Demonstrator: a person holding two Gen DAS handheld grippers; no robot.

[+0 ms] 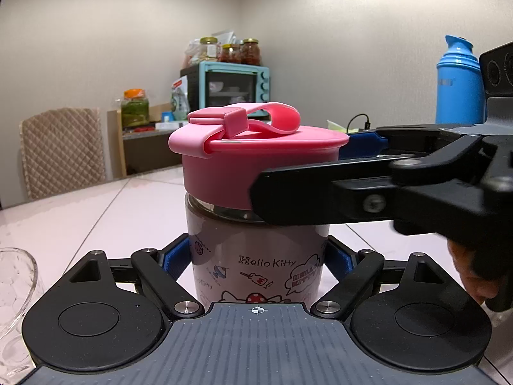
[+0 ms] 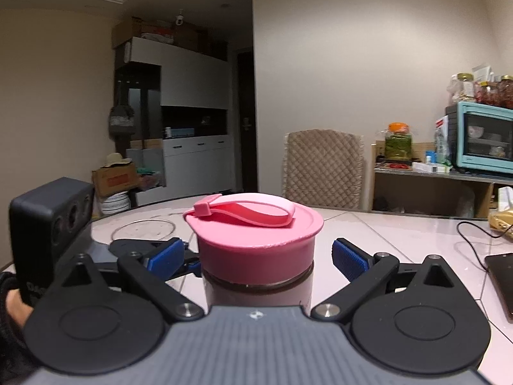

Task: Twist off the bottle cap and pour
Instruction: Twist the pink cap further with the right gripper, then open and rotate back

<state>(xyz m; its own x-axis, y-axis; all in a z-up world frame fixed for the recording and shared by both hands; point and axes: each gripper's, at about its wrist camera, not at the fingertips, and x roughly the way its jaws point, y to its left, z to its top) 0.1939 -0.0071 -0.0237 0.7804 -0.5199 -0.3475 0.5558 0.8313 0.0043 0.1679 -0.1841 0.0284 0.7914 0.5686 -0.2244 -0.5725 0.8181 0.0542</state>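
My left jaws (image 1: 256, 256) clamped the bottle (image 1: 256, 266), which stood upright on the counter (image 1: 96, 211) at the middle of both views. My right jaws (image 2: 256, 256) stood wide around the cap (image 2: 256, 240), one pad at nine o'clock of it and one at three, both clear of the pink plastic. The cap sat level on the neck, so I judged it not yet off; how far it had been turned I could not tell. Pouring was still to come, and a glass dish (image 1: 16, 288) waited at eight o'clock in the left view. The cap was pink with a strap looped across its top; the body carried cartoon prints.
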